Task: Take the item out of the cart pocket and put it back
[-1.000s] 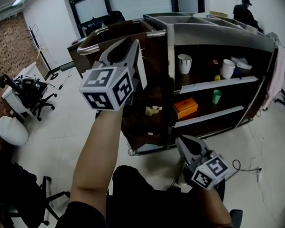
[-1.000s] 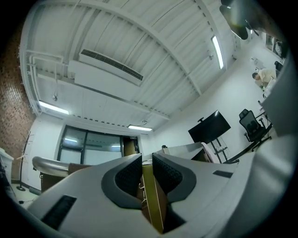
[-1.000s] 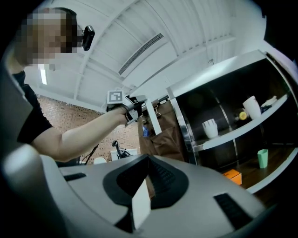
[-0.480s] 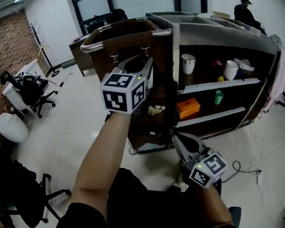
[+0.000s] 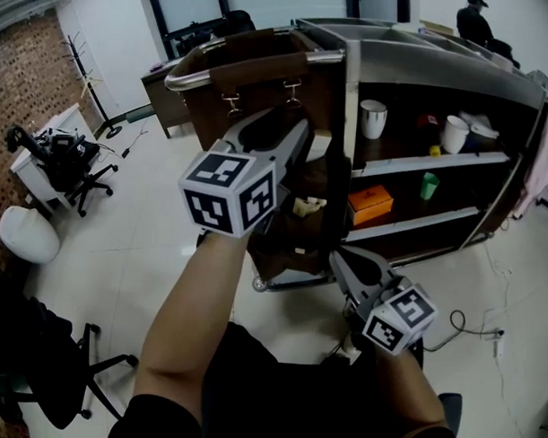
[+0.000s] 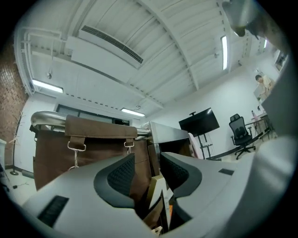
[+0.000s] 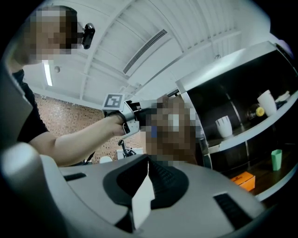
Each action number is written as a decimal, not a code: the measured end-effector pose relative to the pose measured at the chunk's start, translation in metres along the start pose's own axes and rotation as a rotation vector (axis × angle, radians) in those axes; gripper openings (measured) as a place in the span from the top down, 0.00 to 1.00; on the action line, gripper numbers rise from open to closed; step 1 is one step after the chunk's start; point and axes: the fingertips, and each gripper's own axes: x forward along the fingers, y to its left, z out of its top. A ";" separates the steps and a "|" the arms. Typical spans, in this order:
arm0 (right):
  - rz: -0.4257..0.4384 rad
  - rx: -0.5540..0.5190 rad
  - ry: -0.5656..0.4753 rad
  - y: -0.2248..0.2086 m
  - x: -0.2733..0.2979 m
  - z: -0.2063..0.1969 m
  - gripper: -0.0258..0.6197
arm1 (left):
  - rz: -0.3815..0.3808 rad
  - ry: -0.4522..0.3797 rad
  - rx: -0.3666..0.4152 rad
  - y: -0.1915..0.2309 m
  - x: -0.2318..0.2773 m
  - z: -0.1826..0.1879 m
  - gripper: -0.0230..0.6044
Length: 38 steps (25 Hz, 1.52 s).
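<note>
My left gripper (image 5: 299, 138) is pushed up against the brown fabric pocket (image 5: 252, 78) that hangs from the cart's rail. Its jaws have just been opening and now stand open. In the left gripper view a flat pale item (image 6: 157, 188) stands on edge in the pocket (image 6: 93, 153), just below the left gripper (image 6: 146, 160); the pads do not touch it. My right gripper (image 5: 337, 259) hangs low in front of the cart. In its own view the right gripper (image 7: 149, 162) is shut on a thin white card (image 7: 142, 201).
The metal cart's shelves (image 5: 419, 165) hold two white cups (image 5: 373, 118), a green cup (image 5: 429, 186) and an orange box (image 5: 370, 204). An office chair (image 5: 65, 157) and a white stool (image 5: 27, 235) stand at the left. A person (image 5: 478, 23) is far behind the cart.
My left gripper has come down from above the rail to the pocket, and its jaws have opened off the flat pale item. The right gripper has shifted only slightly.
</note>
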 end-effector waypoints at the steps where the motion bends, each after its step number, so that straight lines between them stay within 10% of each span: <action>1: 0.006 -0.001 -0.001 0.001 0.002 0.001 0.93 | -0.017 -0.008 -0.015 -0.005 -0.006 0.001 0.69; 9: 0.071 0.017 -0.014 0.022 0.014 0.002 0.94 | -0.015 0.030 0.019 -0.039 -0.062 -0.023 0.96; 23: 0.157 -0.021 -0.046 0.073 0.016 0.018 0.94 | 0.150 0.038 -0.035 -0.040 -0.172 -0.033 0.96; 38: 0.069 -0.080 0.054 0.069 0.015 -0.022 0.94 | 0.217 0.084 -0.111 -0.052 -0.215 -0.144 0.96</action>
